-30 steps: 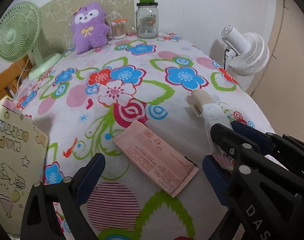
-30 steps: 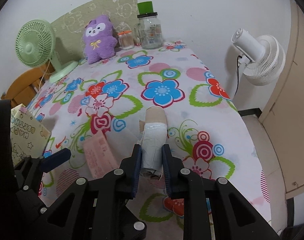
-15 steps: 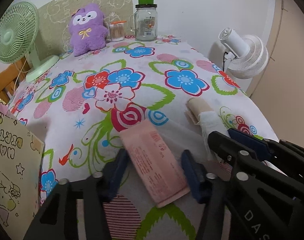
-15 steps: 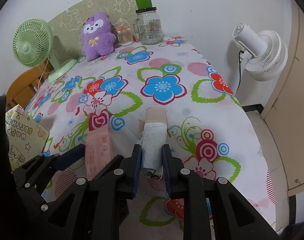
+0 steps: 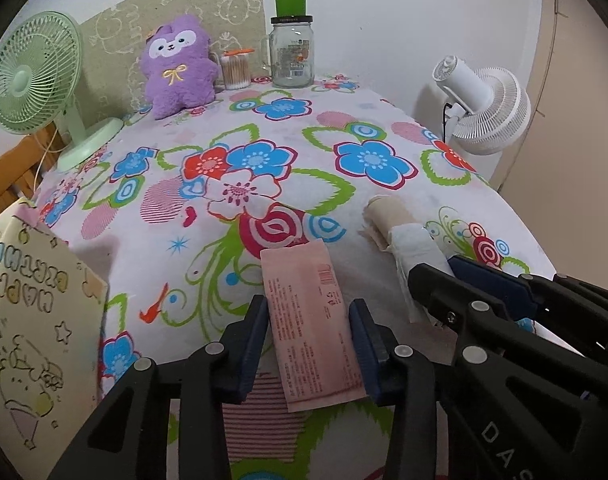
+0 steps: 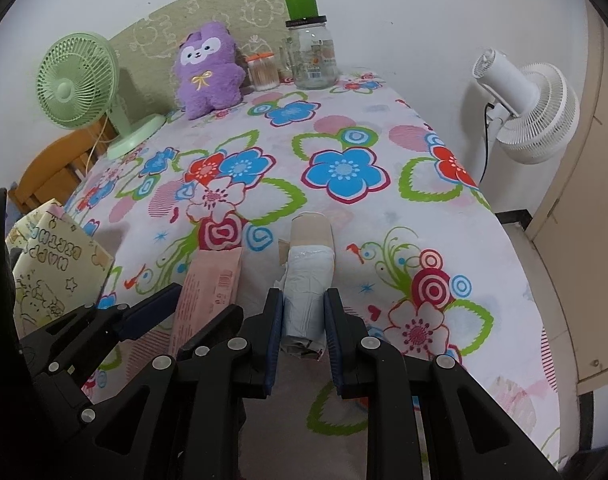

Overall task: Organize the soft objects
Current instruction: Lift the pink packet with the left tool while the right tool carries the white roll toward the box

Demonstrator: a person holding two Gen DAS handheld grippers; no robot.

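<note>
Presently we list: left tongs (image 5: 308,332) pinching the pink packet (image 5: 312,320), right tongs (image 6: 303,320) pinching the white roll (image 6: 308,280), both near the bench's (image 6: 384,216) front edge.

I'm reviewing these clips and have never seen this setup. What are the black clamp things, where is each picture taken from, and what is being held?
There is no robot here. A person holds a two-finger hand tool in each hand, and each tool carries a wide-angle camera looking along its fingers.

One picture is from the left gripper. Its fingers straddle a flat pink packet lying on the flowered tablecloth; whether they already pinch it cannot be told. The other is from the right gripper, shut on a white roll with a tan end.

At the far end stand a purple plush toy, a glass jar, a cotton-swab tub and a green fan. A white fan stands to the right, a birthday gift bag at the left.
</note>
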